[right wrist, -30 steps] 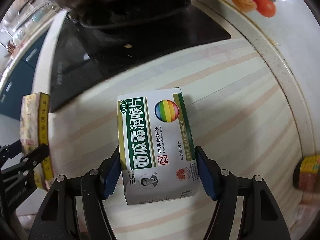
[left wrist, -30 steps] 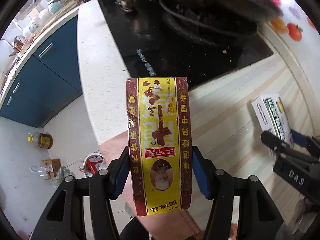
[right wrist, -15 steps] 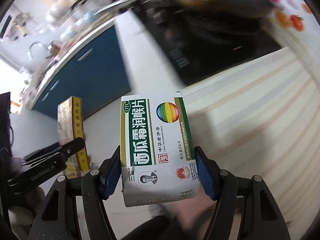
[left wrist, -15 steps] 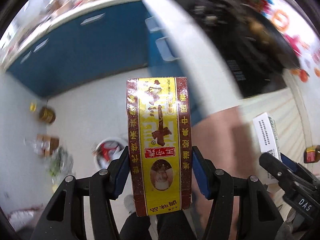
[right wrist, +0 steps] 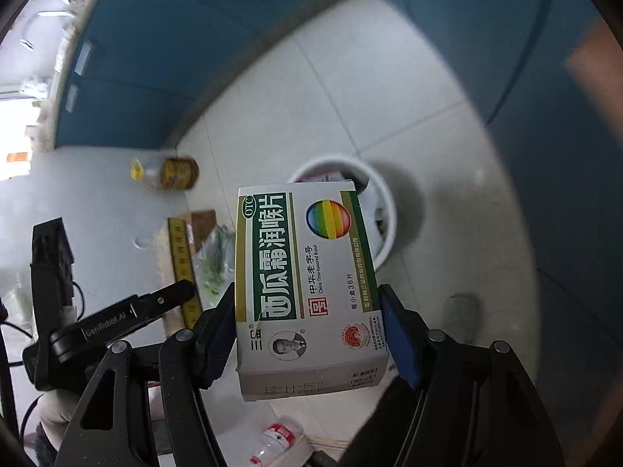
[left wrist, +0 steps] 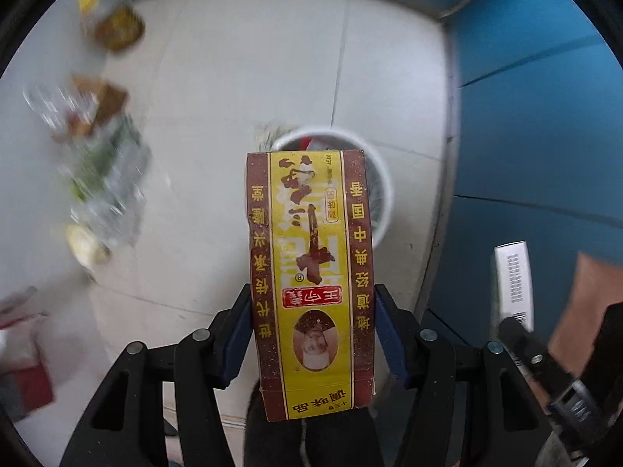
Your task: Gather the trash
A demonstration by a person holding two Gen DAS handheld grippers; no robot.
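While both boxes are lifted and over the floor, neither is dropped yet. Left gripper (left wrist: 311, 334) is clamped on the yellow box (left wrist: 309, 272), long axis running away from the camera toward the bin (left wrist: 379, 190) below. Right gripper (right wrist: 307, 334) is clamped on the green box (right wrist: 307, 284), long axis likewise pointing forward at the bin (right wrist: 385, 210). Floor litter remains, I'd judge.

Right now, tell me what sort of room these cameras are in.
Most likely a home kitchen, seen at floor level. Blue cabinet fronts line a pale tiled floor, a white waste bin stands on the tiles, and a yellow-capped bottle, perhaps cooking oil, lies near scattered packaging.
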